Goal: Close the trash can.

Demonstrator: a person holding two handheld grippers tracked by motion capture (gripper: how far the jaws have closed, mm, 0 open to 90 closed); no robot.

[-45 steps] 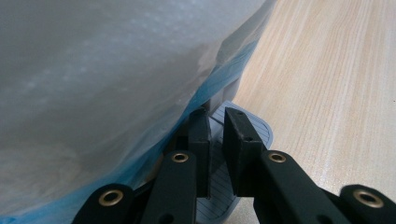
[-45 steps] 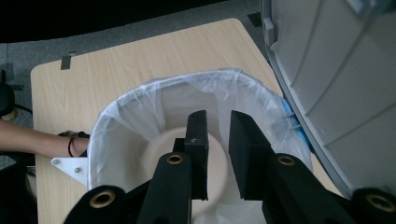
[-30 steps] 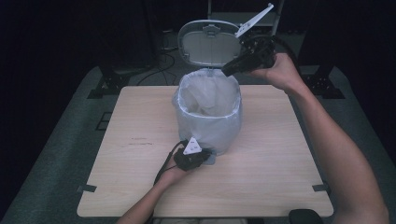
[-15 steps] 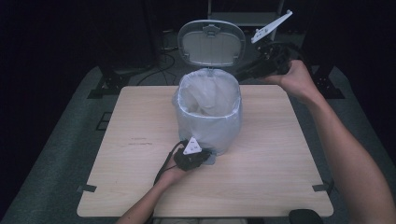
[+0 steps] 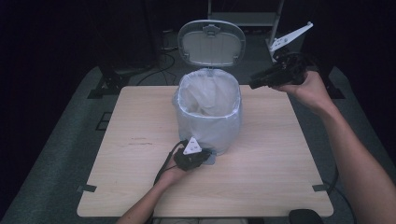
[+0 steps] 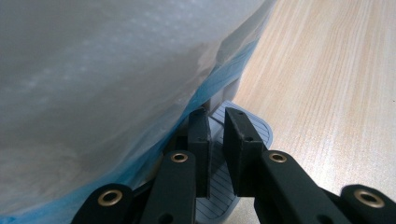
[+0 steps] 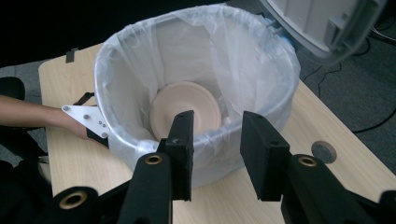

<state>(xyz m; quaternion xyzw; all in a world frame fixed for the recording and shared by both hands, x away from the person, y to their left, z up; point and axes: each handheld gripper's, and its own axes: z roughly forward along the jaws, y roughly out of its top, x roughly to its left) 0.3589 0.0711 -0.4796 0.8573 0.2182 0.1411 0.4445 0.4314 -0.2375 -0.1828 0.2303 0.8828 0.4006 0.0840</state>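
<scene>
A bin (image 5: pixel 208 114) stands on the bench (image 5: pixel 130 149) near its centre, a little toward twelve o'clock. A liner bag (image 7: pixel 140 60) sits in the bin and folds over its rim. A plate (image 7: pixel 186 109) lies in the bottom. The lid (image 5: pixel 211 43) stands raised behind the bin at twelve o'clock. The pedal (image 6: pixel 243 130) juts from the bin's foot at six o'clock, with the left hand-held gripper (image 5: pixel 192 156) on it. The right hand-held gripper (image 5: pixel 275 74) hangs off the bench's far edge at two o'clock.
</scene>
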